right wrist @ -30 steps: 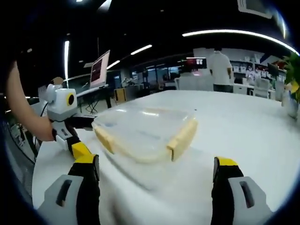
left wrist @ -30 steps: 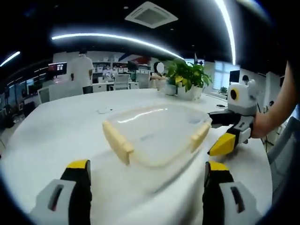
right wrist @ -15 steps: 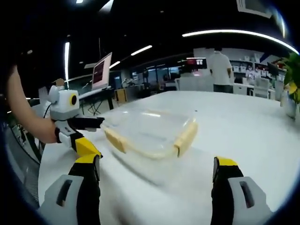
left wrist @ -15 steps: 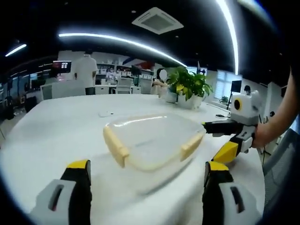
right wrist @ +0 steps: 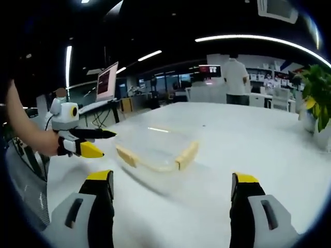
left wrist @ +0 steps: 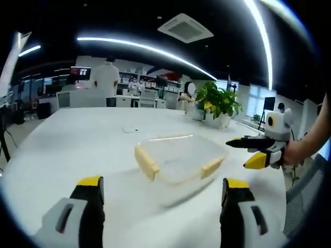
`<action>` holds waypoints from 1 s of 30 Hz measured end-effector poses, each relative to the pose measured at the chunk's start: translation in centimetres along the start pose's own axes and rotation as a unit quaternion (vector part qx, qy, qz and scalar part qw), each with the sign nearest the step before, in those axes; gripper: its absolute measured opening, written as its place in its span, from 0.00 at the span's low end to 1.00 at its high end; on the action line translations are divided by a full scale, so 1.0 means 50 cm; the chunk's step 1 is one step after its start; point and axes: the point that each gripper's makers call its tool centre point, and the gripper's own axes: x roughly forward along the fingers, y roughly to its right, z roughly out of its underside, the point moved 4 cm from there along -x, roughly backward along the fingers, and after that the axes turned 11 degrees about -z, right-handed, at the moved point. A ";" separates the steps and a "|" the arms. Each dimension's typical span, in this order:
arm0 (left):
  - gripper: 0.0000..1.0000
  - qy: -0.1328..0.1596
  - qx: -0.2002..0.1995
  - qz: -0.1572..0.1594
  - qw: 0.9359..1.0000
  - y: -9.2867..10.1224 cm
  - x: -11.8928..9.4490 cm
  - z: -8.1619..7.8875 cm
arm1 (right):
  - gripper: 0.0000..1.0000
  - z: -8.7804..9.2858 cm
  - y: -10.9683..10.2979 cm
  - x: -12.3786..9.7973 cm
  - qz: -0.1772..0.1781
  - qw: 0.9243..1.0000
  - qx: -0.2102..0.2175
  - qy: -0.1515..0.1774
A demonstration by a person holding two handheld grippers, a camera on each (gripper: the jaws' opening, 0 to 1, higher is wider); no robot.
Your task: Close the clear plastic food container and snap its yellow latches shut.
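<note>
A clear plastic food container (left wrist: 181,157) with its lid on rests on the white table (left wrist: 77,139); yellow latches (left wrist: 146,161) show at its two ends. In the left gripper view my left gripper (left wrist: 160,199) stands open, short of the container. The right gripper (left wrist: 247,152) enters from the right, jaws apart, beside the container's right end. In the right gripper view the container (right wrist: 155,147) lies ahead with a yellow latch (right wrist: 186,155) facing me; my right gripper (right wrist: 173,194) is open and back from it. The left gripper (right wrist: 93,142) hangs at the left, clear of the container.
A potted green plant (left wrist: 217,103) stands at the table's far side, also seen at the right edge (right wrist: 316,98). A small white object (left wrist: 129,129) lies on the table beyond the container. A person (right wrist: 235,77), desks and monitors are in the background.
Both grippers have pulled back from the container, which now looks smaller and farther off. The right gripper no longer touches its right end.
</note>
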 end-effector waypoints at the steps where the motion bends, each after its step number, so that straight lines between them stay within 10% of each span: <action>1: 0.93 -0.002 0.000 -0.002 1.000 -0.003 -0.005 -0.001 | 0.92 -0.004 0.001 -0.006 0.002 1.000 0.001 0.002; 30: 0.86 0.010 -0.065 -0.058 0.996 -0.078 -0.198 0.001 | 0.85 -0.030 -0.015 -0.205 0.074 0.996 0.046 0.025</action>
